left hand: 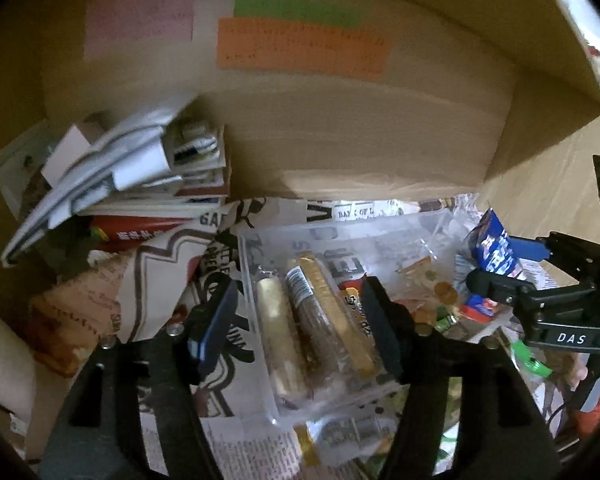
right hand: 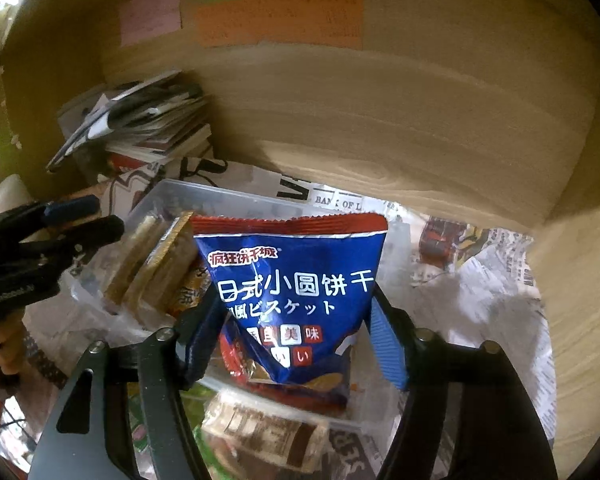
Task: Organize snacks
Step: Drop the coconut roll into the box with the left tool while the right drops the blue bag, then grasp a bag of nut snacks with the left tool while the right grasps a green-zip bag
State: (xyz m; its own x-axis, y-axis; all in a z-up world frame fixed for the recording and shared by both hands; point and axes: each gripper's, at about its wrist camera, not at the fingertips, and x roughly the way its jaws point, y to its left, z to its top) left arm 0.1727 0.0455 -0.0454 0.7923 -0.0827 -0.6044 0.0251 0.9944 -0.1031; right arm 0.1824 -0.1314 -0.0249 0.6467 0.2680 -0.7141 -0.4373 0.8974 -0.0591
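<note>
"日式小圆饼干" on blue biscuit bag (right hand: 296, 300); "DAS" on right claw (left hand: 504, 256).

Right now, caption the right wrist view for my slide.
Right hand-held gripper brackets a blue biscuit bag over the clear bin of wrapped snack bars.

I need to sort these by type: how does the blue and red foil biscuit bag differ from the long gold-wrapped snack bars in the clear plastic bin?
The blue and red foil biscuit bag stands upright between the right gripper fingers; the gold-wrapped snack bars lie flat in the clear plastic bin. The bag is wide and puffy; the bars are slim and long. Both are sealed snacks at the same bin.
</note>
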